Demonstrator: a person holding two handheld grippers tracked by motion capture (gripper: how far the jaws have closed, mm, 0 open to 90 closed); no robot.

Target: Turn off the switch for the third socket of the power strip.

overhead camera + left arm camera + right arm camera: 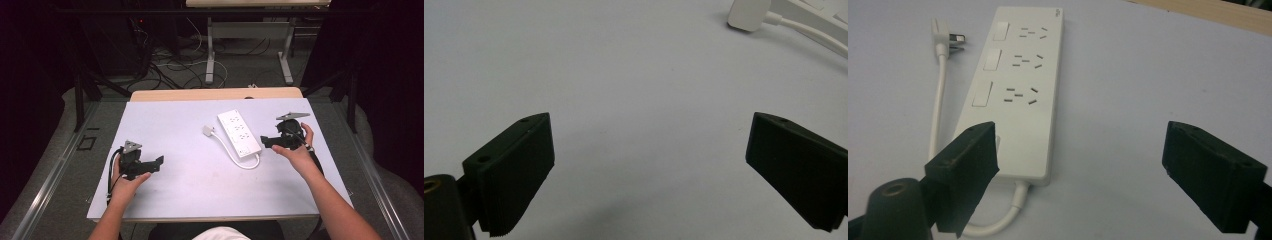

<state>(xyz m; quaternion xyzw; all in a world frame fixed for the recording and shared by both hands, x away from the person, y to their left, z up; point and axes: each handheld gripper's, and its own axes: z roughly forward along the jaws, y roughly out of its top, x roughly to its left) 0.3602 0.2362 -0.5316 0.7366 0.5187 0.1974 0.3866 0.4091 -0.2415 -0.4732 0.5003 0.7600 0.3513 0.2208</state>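
Black jaws on both grippers stand spread wide, with nothing between them. The left gripper (159, 162) sits low over the white table cover (175, 125) at the near left, held in the person's left hand (125, 182); in the left gripper view (649, 165) its jaws frame only bare white surface, and the plug and a stretch of cable show far off at the top right corner. The right gripper (265, 142), held in the right hand (298, 152), hovers at the right side of the table with its jaws pointing toward the power strip (239, 133). In the right gripper view (1080, 170) the near end of the strip (1018, 95) lies just beyond the left jaw, partly hidden by it, touching neither jaw as far as can be seen.

The strip lies flat near the table's middle, slanted, its three sockets and switches facing up. Its white cable (235, 157) loops out from the near end and runs back along the strip's left side to the plug (208, 131), which rests on the cover just beside the strip, well apart from the left gripper.
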